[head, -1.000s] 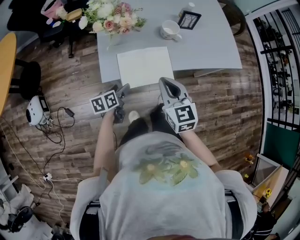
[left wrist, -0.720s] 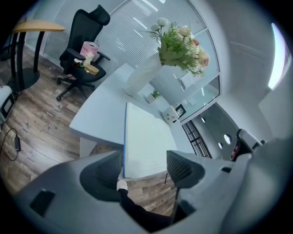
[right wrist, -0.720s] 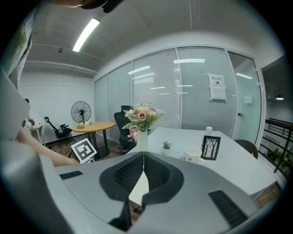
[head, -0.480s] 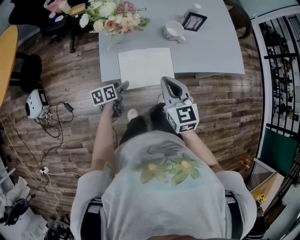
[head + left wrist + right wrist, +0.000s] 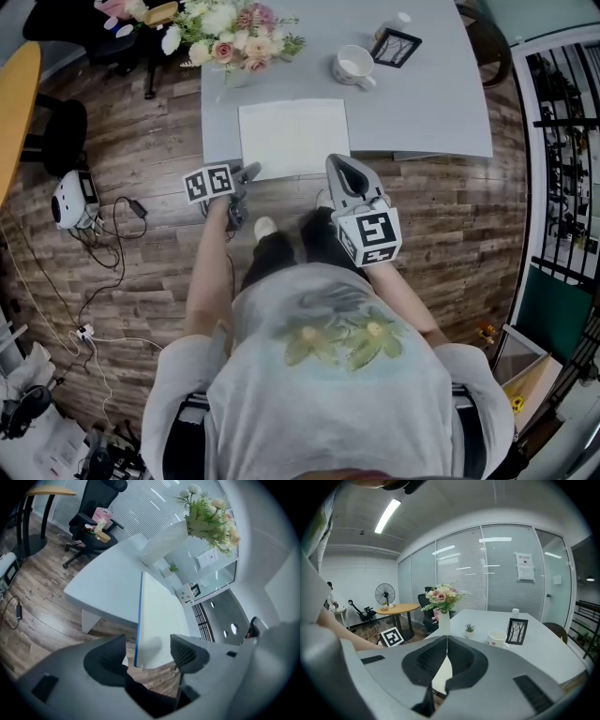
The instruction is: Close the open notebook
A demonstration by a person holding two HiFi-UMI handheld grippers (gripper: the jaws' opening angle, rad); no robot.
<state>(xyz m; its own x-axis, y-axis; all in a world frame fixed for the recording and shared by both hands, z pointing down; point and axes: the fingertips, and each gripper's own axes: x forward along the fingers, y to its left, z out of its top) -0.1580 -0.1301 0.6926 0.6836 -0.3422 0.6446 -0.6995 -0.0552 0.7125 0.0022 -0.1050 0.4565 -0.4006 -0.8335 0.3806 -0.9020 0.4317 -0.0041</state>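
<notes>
Only the left gripper view shows the blue edge of the notebook [image 5: 157, 616], which lies flat at the near edge of the bench [image 5: 422, 103]. The left gripper [image 5: 246, 173] hangs released and the right gripper [image 5: 336, 161] is clenched empty. Flowers [image 5: 230, 28] and a cup [image 5: 352, 66] stand beyond.

Floor: dark brown wood-plank floor [image 5: 450, 220].
Desk: pale grey, smooth-topped desk [image 5: 441, 103], standing on the planks.
Side furniture: round yellow wooden table [image 5: 400, 607]; black swivel office chair [image 5: 108, 485].
Fan: black standing fan [image 5: 385, 594], beside the round table.
Walls: glass partition panels with white slatted blinds [image 5: 506, 569].
Light: long ceiling strip lamp [image 5: 387, 515], lit.
Right edge: black metal railing [image 5: 562, 122].
</notes>
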